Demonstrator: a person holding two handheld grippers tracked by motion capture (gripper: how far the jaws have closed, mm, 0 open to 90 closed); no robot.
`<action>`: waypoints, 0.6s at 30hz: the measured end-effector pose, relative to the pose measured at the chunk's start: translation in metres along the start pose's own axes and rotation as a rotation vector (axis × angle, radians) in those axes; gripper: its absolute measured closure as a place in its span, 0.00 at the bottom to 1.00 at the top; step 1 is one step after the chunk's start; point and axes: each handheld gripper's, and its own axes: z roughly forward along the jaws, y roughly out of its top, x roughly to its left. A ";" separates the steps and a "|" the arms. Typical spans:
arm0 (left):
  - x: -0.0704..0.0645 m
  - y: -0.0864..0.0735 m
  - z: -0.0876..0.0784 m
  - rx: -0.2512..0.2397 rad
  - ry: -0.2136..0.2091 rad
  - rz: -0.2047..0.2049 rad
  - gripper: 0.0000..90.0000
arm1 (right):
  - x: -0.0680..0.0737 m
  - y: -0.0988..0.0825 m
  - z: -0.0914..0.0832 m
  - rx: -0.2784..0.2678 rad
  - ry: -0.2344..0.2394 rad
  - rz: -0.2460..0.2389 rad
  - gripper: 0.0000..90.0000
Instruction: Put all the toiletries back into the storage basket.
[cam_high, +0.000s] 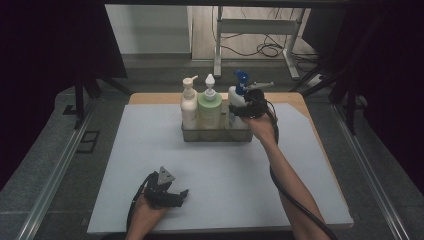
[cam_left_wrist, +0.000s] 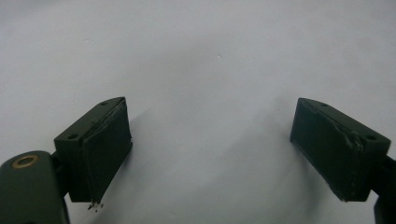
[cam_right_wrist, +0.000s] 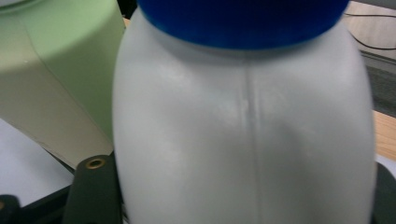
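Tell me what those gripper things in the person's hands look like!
Both are black. The left gripper has a grey three-cornered plate on top and two flat, blocky pads. The right gripper trails a thick black cable. The person's forearms are bare, with no sleeves.

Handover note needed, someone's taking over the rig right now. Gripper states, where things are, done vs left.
Left gripper: open, nothing between the jaws, resting low on the grey mat at the near left.
Right gripper: at the blue-capped white bottle, jaws on either side of its body; a firm grip cannot be told.
Clear tray at the far middle holds three bottles in a row: cream pump bottle, green bottle, blue-capped one at the right end.
Done: all three sit in the tray.
Left: probably letting go and backing the right hand off.
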 end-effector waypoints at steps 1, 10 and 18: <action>0.000 0.000 0.000 0.000 0.000 0.000 0.13 | 0.000 0.000 0.000 -0.003 0.005 0.002 0.35; 0.000 0.000 0.000 0.000 0.000 0.000 0.13 | 0.000 -0.003 -0.001 -0.008 0.011 -0.010 0.19; 0.000 0.000 0.000 0.000 0.000 0.000 0.13 | -0.004 -0.012 -0.008 0.004 0.022 -0.025 0.16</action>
